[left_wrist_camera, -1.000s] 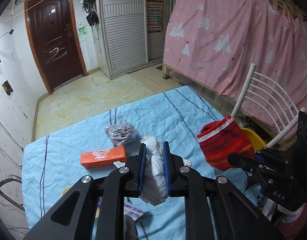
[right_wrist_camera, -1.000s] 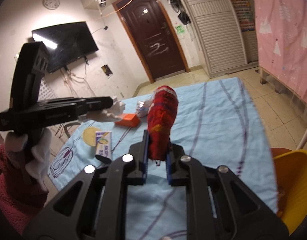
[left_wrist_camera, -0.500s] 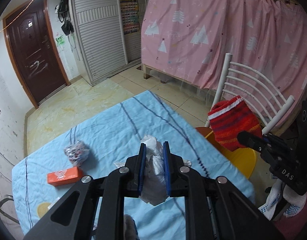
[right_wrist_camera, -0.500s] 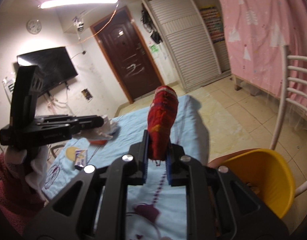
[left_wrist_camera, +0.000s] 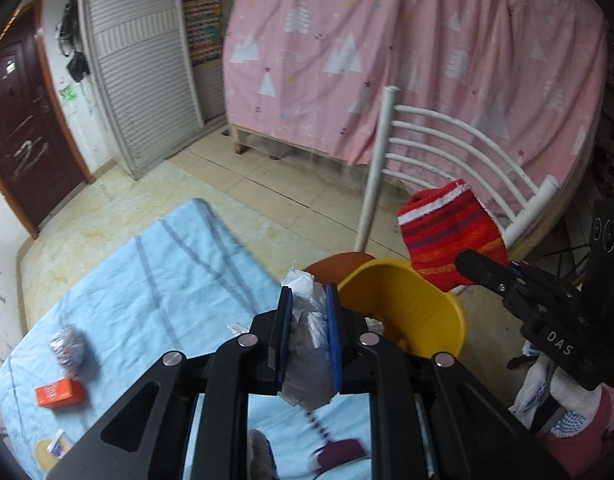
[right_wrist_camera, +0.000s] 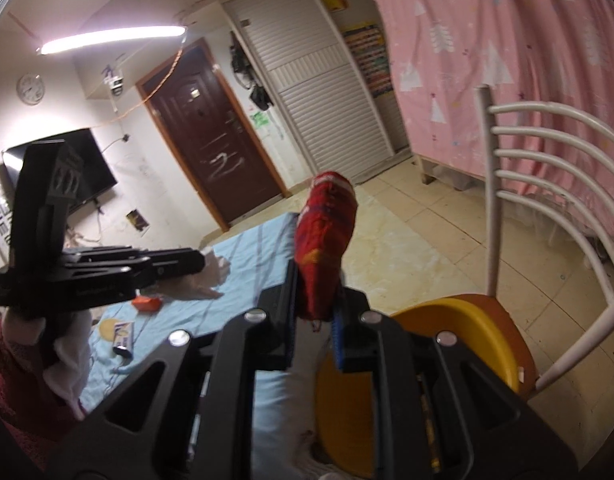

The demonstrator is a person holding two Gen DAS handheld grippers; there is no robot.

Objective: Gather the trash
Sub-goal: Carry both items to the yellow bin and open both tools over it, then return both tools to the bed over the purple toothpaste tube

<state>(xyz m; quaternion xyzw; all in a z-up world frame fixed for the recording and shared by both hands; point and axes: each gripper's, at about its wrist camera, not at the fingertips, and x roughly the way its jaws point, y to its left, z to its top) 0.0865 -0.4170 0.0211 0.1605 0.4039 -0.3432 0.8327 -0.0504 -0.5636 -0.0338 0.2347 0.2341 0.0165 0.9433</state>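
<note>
two grippers loaded, both at the yellow bin (left_wrist_camera: pixel 407 304) on the chair seat by the table's corner. left gripper (left_wrist_camera: pixel 309 312) clenched on crumpled white plastic wrap (left_wrist_camera: pixel 307 320), just short of the bin rim. right gripper (right_wrist_camera: pixel 315 312) clamped on a red striped sock (right_wrist_camera: pixel 327 240), over the rim. step: carry to bin. next: centre each load above the opening, then release. orange box (left_wrist_camera: pixel 60 391) and foil wrapper (left_wrist_camera: pixel 67 346) left on the blue tablecloth (left_wrist_camera: pixel 155 280).

sock (left_wrist_camera: pixel 451 236) – red, striped | bin (left_wrist_camera: pixel 411 308) – yellow | tablecloth (left_wrist_camera: pixel 155 280) pale blue | curtain (left_wrist_camera: pixel 407 60) pink, white trees
</note>
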